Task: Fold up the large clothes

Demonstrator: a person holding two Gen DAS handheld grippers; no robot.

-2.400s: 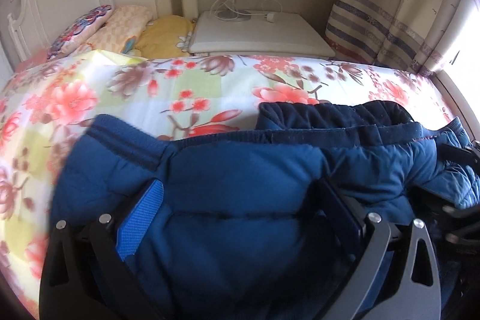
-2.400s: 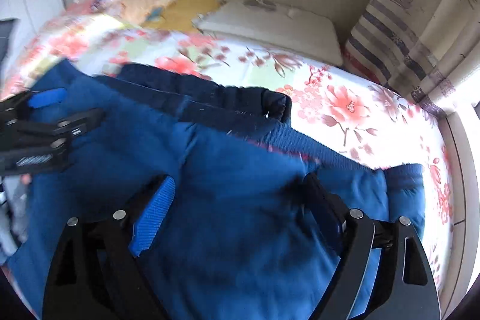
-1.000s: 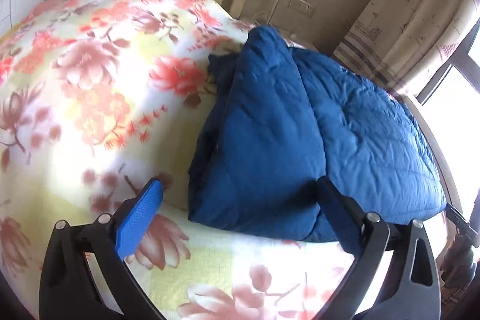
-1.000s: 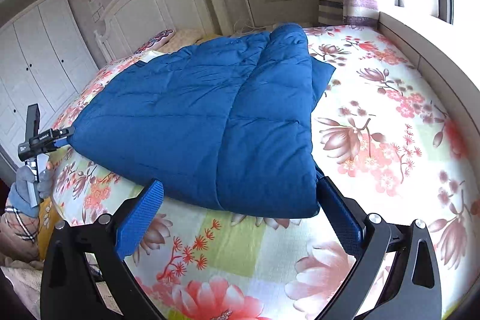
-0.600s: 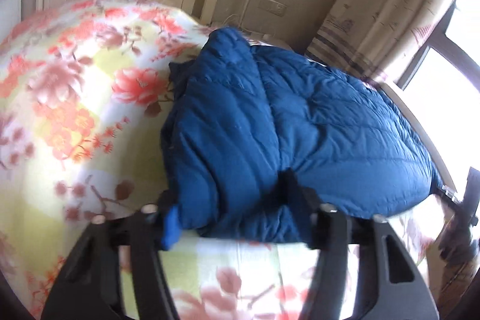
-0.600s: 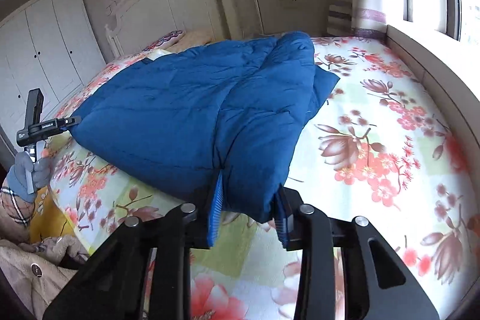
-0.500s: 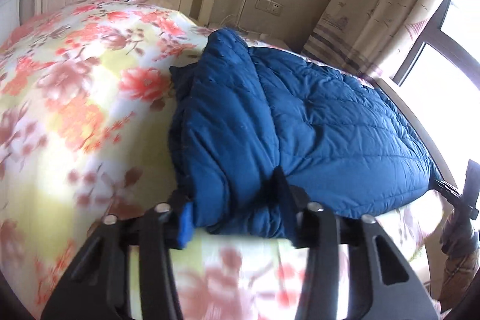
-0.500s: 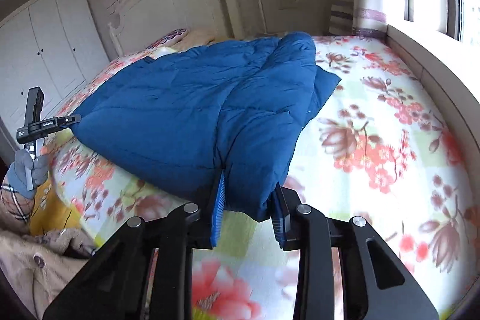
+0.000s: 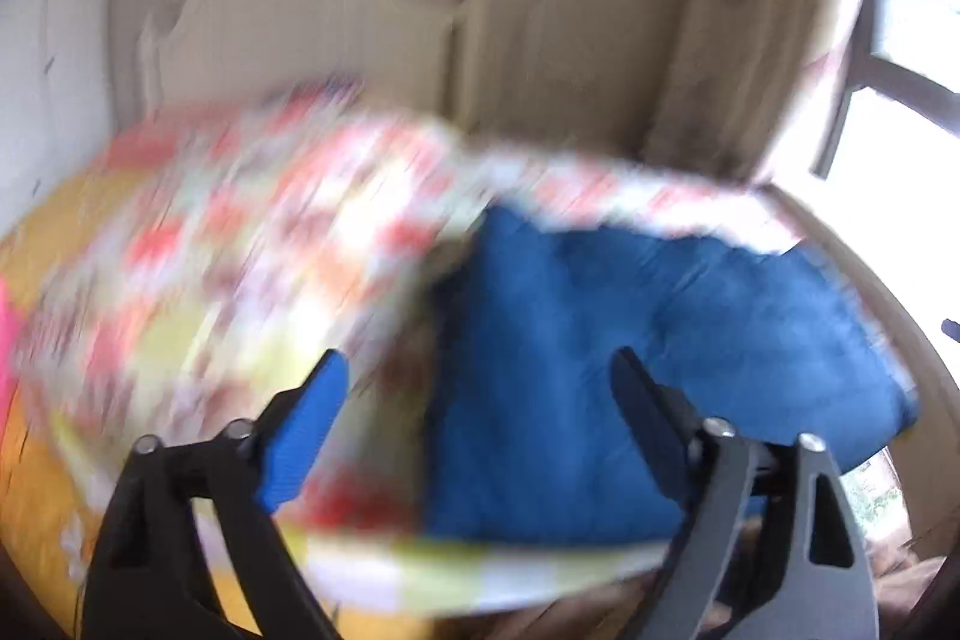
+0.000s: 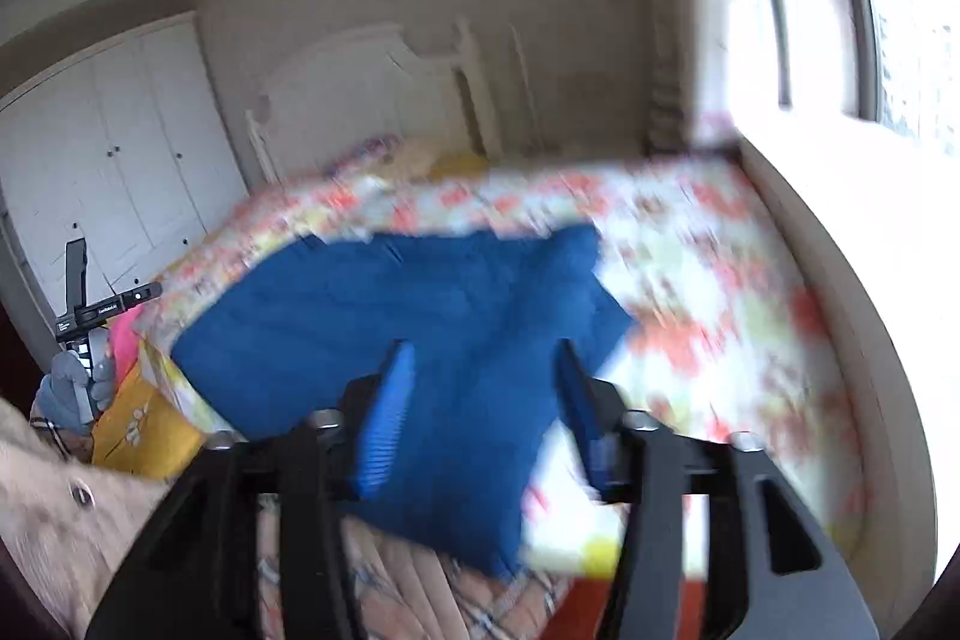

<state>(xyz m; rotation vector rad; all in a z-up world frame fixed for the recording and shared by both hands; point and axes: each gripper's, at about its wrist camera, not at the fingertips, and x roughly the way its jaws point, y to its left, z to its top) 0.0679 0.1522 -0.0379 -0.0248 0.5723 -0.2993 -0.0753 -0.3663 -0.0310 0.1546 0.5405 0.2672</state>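
Although both views are smeared with motion blur, the padded, quilted blue garment [image 9: 630,358] reads clearly enough: it lies folded into a thick slab on the bed with the red, yellow and white floral bedspread [image 9: 240,250], reaching the bed's near edge. In the right wrist view the blue garment [image 10: 432,316] covers the near-left part of the floral bedspread [image 10: 720,292], one corner hanging over the bed's front edge.

The left tool [image 9: 480,394] is spread wide, its blue-padded finger [image 9: 303,436] over the bedspread just left of the garment and its dark finger in front of the garment's blue surface — nothing is held between them. The right tool [image 10: 486,400] also stands parted, with the garment showing through the gap between its blue pads [image 10: 384,424]; whether they touch the fabric cannot be told, but they are not clamped on it.

Left of the garment in the right wrist view, beyond the bed's side, a gloved hand [image 10: 75,391] holds the other black tool handle upright. Behind the bed stands a white curved headboard [image 10: 372,100], with white wardrobe doors [image 10: 108,160] to its left and a bright window [image 10: 888,40] with a pale curtain on its right.
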